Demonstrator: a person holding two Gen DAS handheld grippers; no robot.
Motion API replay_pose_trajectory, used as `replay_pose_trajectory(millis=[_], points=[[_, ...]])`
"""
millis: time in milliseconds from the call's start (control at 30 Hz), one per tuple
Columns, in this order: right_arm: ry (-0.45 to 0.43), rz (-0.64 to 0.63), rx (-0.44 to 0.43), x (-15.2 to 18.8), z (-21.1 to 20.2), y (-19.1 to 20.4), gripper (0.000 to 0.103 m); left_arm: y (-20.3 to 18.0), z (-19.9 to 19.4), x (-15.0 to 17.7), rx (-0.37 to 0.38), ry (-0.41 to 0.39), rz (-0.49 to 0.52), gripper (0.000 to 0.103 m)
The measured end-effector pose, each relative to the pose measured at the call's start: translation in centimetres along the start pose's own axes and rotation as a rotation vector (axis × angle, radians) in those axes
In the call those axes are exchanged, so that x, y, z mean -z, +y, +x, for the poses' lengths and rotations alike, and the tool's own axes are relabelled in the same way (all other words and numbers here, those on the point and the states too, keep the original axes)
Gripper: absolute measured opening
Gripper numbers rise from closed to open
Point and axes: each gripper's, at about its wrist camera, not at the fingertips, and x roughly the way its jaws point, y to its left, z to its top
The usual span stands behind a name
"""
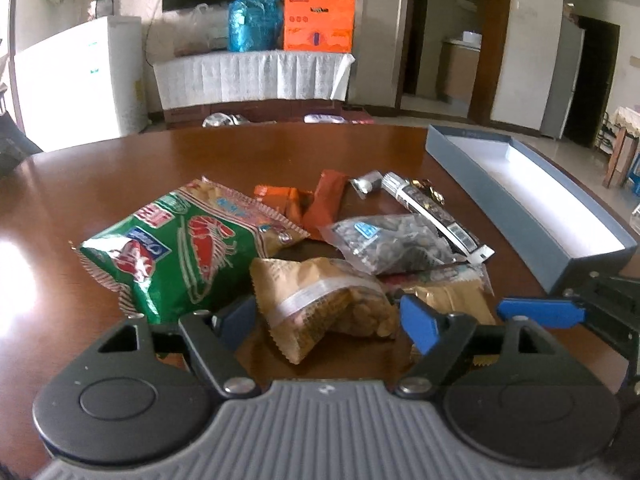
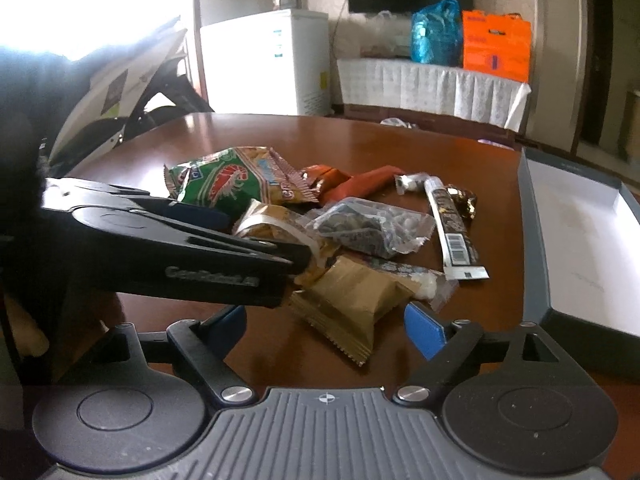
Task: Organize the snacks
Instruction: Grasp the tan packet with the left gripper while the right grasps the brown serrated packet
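A pile of snacks lies on the brown table (image 1: 240, 152): a green shrimp-cracker bag (image 1: 176, 252), orange packets (image 1: 320, 204), a clear bag of dark seeds (image 1: 392, 244), a long black bar (image 1: 436, 212), a tan nut packet (image 1: 328, 308) and a gold packet (image 2: 352, 304). My left gripper (image 1: 330, 316) is open with its fingers on either side of the tan nut packet. My right gripper (image 2: 326, 326) is open, just before the gold packet. The left gripper also shows from the side in the right wrist view (image 2: 280, 256), at the nut packet (image 2: 272, 224).
An open grey box with a white inside (image 1: 532, 200) lies at the table's right; it also shows in the right wrist view (image 2: 580, 240). Beyond the table stand a white fridge (image 1: 80, 84) and a cloth-covered sideboard (image 1: 252, 76) with blue and orange bags.
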Motion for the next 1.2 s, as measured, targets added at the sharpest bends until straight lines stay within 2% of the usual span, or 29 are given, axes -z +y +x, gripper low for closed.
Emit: replay_pose_trajectory(millis=[33,100,133,167,267,433,467,533,767,1200], points=[[0.001,-0.007,0.005,0.0,0.1,0.2,0.08,-0.1,0.2,0.0,-0.001,0.004,0.01,0.079],[0.003,-0.016,0.026,-0.1,0.4,0.3,0.078,-0.2,0.4,0.0,0.002,0.002,0.025,0.072],[0.005,-0.014,0.028,-0.1,0.5,0.3,0.077,0.0,0.5,0.0,0.013,0.007,0.021,0.062],[0.007,-0.009,0.031,-0.2,0.7,0.3,0.074,0.2,0.7,0.1,0.028,0.012,0.011,0.057],[0.01,-0.002,0.038,-0.2,1.0,0.1,0.069,0.5,0.9,0.0,0.046,0.009,0.001,0.052],[0.019,-0.002,0.055,-0.1,1.4,-0.3,0.059,0.1,1.0,0.1,0.045,-0.005,0.04,0.045],[0.021,-0.001,0.058,-0.1,1.5,-0.4,0.052,0.0,1.0,0.1,0.042,-0.007,0.045,0.043],[0.02,0.004,0.057,-0.1,1.4,-0.7,0.047,-0.1,1.1,0.2,0.038,-0.01,0.054,0.041],[-0.002,-0.03,0.052,0.0,0.5,-0.5,0.044,-0.1,0.8,0.1,0.03,-0.019,0.065,0.032],[-0.014,-0.107,0.058,0.4,-1.1,0.5,0.043,-0.3,-0.4,0.2,-0.014,-0.051,0.062,0.027]])
